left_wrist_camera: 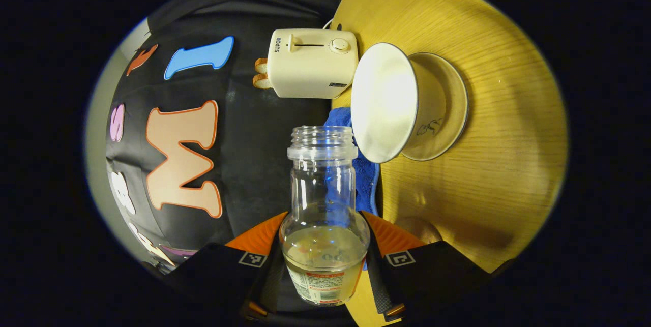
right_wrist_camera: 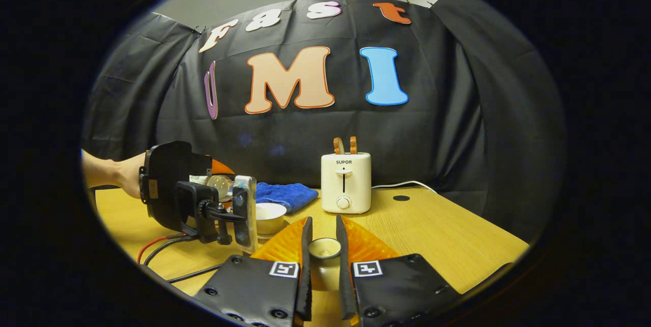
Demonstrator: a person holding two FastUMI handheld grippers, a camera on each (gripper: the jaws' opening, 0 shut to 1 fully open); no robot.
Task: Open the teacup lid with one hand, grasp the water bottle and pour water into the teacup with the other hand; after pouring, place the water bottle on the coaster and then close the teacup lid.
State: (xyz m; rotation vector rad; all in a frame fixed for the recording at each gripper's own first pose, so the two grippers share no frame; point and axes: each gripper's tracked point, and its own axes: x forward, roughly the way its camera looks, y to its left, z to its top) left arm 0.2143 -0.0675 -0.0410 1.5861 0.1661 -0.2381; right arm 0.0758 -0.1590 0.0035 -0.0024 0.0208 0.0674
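1. Wooden table (right_wrist_camera: 437, 235): spreads under everything in my right gripper view; in my left gripper view it fills the 3 o'clock side, because that view is rolled sideways.
2. Toaster (right_wrist_camera: 345, 183): white, at 12 o'clock from my right gripper, two slices standing up out of its top.
3. Blue cloth (right_wrist_camera: 282, 195): lies at 9 o'clock of the toaster, near it.
4. Water bottle (left_wrist_camera: 323, 205): clear, uncapped, a little water left near its labelled base. My left gripper (left_wrist_camera: 325, 261) clamps it, a finger pressed on either side. Its mouth points to 12 o'clock, toward the teacup.
5. Teacup (left_wrist_camera: 391, 103): white, uncovered, on its saucer (left_wrist_camera: 447, 108), at 1 o'clock from the bottle mouth. Whether mouth and rim touch, I cannot tell.
6. Teacup lid (right_wrist_camera: 324, 248): small, round, pinched between the fingers of my right gripper (right_wrist_camera: 324, 245), held at 6 o'clock of the toaster.
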